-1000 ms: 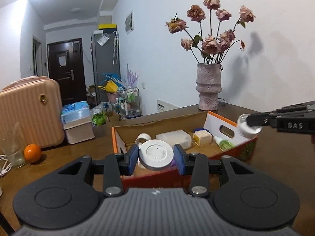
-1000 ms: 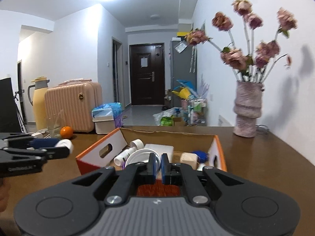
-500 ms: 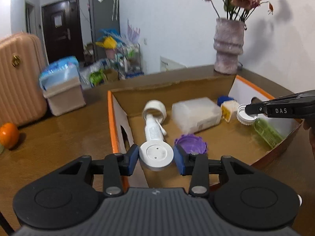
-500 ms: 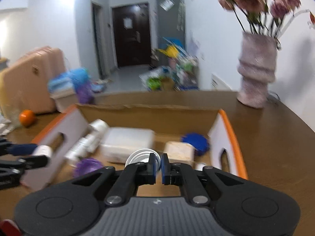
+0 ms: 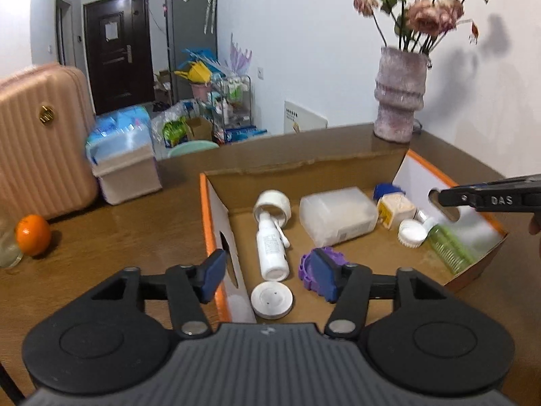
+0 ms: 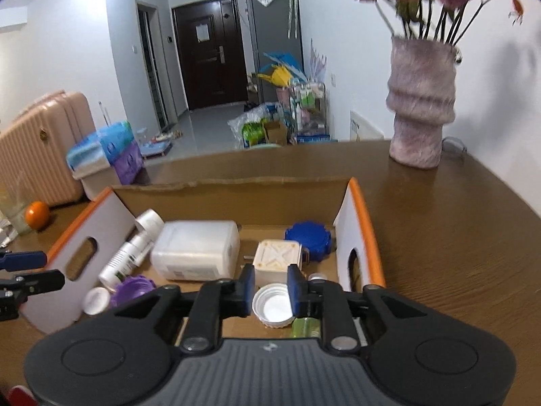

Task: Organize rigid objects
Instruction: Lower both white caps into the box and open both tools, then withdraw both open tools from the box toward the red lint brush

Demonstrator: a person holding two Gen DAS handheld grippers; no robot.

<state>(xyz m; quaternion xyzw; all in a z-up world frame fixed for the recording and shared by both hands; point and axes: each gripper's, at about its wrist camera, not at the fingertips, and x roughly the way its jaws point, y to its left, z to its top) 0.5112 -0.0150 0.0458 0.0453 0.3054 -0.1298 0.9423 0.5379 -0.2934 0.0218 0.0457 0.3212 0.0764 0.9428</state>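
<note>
My left gripper [image 5: 267,279] and right gripper [image 6: 270,287] have just been opening, jaws apart; white disc [image 5: 272,299] and white cap [image 6: 274,309] lie loose inside the cardboard box [image 5: 304,169].

white caps [image 5: 272,299] lying in cardboard box [image 5: 216,233]

Looks like somebody's flat, living or dining area opening straight onto the entry hall. There's a brown wooden table [image 6: 456,237] with a pinkish vase [image 6: 419,101] of dried roses [image 5: 426,13] against a plain white wall, a pink ribbed suitcase [image 5: 40,142] parked on the floor, and a dark front door [image 6: 209,50] at the end of the hallway. Next to the door stands a grey fridge [image 5: 191,34], plus a wire rack [image 6: 307,108] stuffed with bottles and bags. An orange [image 5: 32,235] sits on the table, and packs of tissue [image 6: 101,149] are stacked nearby
</note>
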